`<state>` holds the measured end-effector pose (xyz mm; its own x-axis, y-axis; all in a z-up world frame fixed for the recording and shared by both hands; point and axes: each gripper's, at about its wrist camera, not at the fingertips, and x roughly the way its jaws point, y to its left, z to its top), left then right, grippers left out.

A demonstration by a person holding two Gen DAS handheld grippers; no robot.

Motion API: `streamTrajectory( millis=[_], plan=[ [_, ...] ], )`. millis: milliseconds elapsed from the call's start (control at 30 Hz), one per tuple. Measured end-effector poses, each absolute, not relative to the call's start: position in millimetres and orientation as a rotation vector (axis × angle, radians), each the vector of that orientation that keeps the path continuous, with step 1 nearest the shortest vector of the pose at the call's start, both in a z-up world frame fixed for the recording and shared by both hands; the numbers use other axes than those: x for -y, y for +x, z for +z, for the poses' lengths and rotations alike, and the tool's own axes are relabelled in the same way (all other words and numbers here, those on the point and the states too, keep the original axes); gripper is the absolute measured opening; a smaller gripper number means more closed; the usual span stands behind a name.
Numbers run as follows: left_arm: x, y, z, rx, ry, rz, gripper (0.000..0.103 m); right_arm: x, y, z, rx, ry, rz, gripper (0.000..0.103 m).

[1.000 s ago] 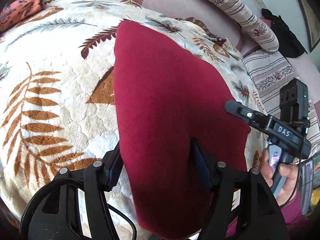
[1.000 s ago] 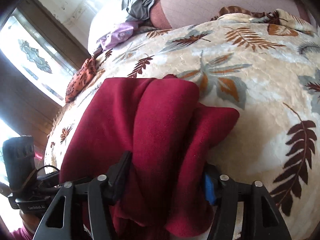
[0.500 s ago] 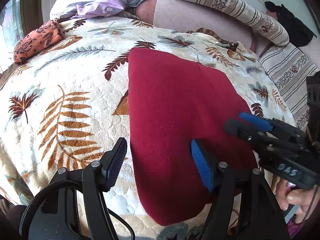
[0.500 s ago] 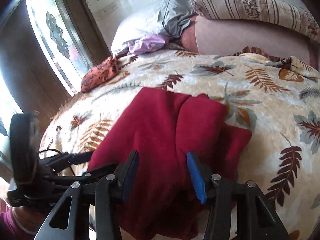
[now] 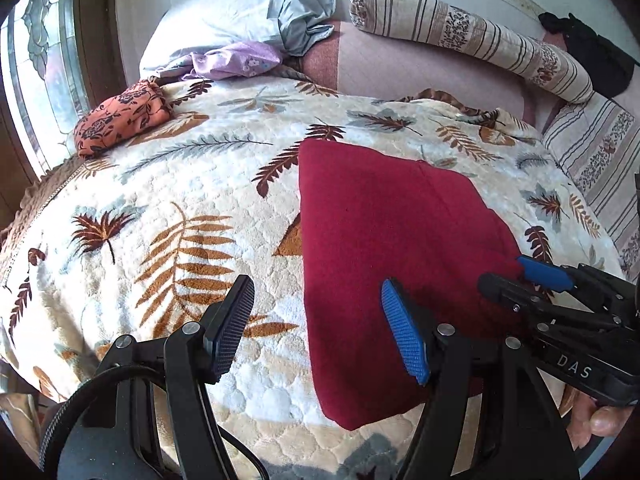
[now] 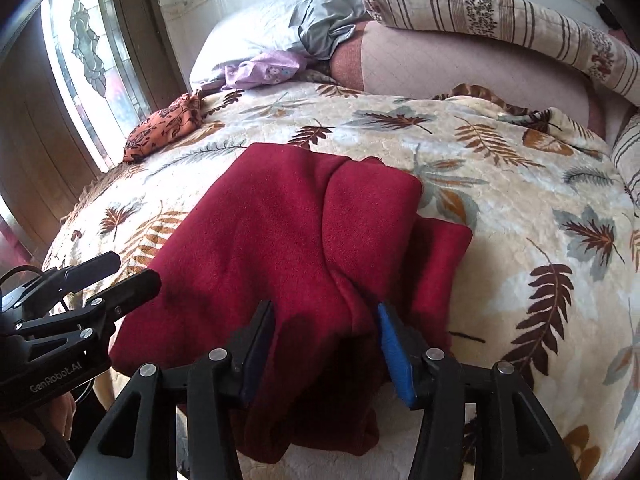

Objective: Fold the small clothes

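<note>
Lying flat on the leaf-patterned blanket (image 5: 168, 208), the dark red garment (image 5: 392, 232) is folded into a long panel, one side doubled over the other along a soft ridge that shows in the right wrist view. Left gripper (image 5: 318, 330): jaws wide, nothing between the pads; the black-padded finger stands above bare blanket just outside the garment's edge, the blue-padded finger above the cloth itself, so the edge runs up through the gap. Right gripper (image 6: 326, 350): jaws at a middling gap, having just been opening a little; the folded ridge of red cloth sits between them, but whether the pads touch it cannot be told. In the left wrist view the right gripper reaches in over the garment's far side, a hand (image 5: 600, 420) showing beneath its handle. Beyond both sets of jaws, well apart from them, lie an orange floral cloth (image 5: 120, 118), a lilac cloth (image 5: 236, 60) and a striped bolster (image 5: 472, 36).
</note>
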<state>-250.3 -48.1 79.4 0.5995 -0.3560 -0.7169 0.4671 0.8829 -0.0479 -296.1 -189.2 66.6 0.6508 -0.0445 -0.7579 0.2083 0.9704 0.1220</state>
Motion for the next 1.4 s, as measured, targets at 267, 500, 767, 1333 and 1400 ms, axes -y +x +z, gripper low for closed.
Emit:
streamTrajectory(
  millis=[267,500,767,1333,1400],
  plan=[
    [43.1,-261.9,91.1,-0.771,0.133,-0.478,0.067,171.5,-305.0,85.9,-0.809,0.19,-0.173,0.066],
    [40.4,-267.4,99.9,-0.748,0.116,-0.472,0.067,170.0,-309.7,93.4,-0.794,0.178,-0.213,0.069],
    [42.6,-271.5,104.8,-0.736,0.117,-0.471,0.067,170.3,-314.1,101.8,-0.769,0.186,-0.229,0.076],
    [46.1,-272.1,104.5,-0.726,0.14,-0.466,0.067,169.8,-315.1,97.8,-0.783,0.195,-0.234,0.076],
    [46.7,-271.7,104.3,-0.727,0.138,-0.468,0.067,170.2,-315.6,96.3,-0.787,0.195,-0.24,0.076]
  ],
)
